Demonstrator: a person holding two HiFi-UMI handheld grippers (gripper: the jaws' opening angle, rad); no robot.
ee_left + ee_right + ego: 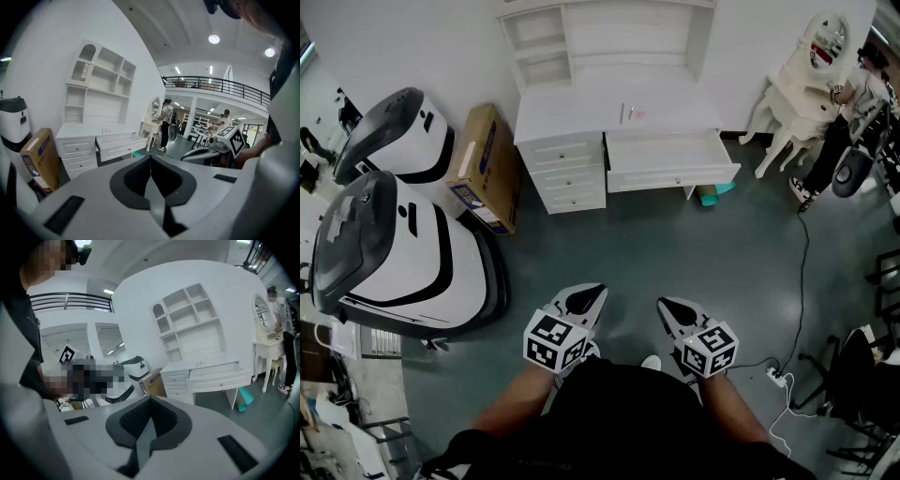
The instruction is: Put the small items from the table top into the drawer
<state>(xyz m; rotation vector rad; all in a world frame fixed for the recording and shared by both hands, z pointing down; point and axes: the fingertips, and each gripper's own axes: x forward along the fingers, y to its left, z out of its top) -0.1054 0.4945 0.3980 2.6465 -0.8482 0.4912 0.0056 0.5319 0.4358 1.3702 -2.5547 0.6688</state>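
A white desk (581,117) with a shelf unit stands far ahead against the wall. Its wide drawer (670,161) is pulled open. A few small items (630,113) lie on the desk top, too small to tell apart. My left gripper (592,294) and right gripper (666,306) are held low over the grey floor, well short of the desk, side by side. Both are shut with nothing between the pads. The left gripper view shows its gripper (150,160), the desk (77,132) and the drawer (119,143). The right gripper view shows its gripper (150,402) and the drawer (220,376).
A cardboard box (483,169) leans left of the desk, beside two large white-and-black machines (394,253). A teal object (712,192) lies under the drawer. White furniture (802,84) and a person (853,103) stand at right. A cable and power strip (778,375) lie on the floor.
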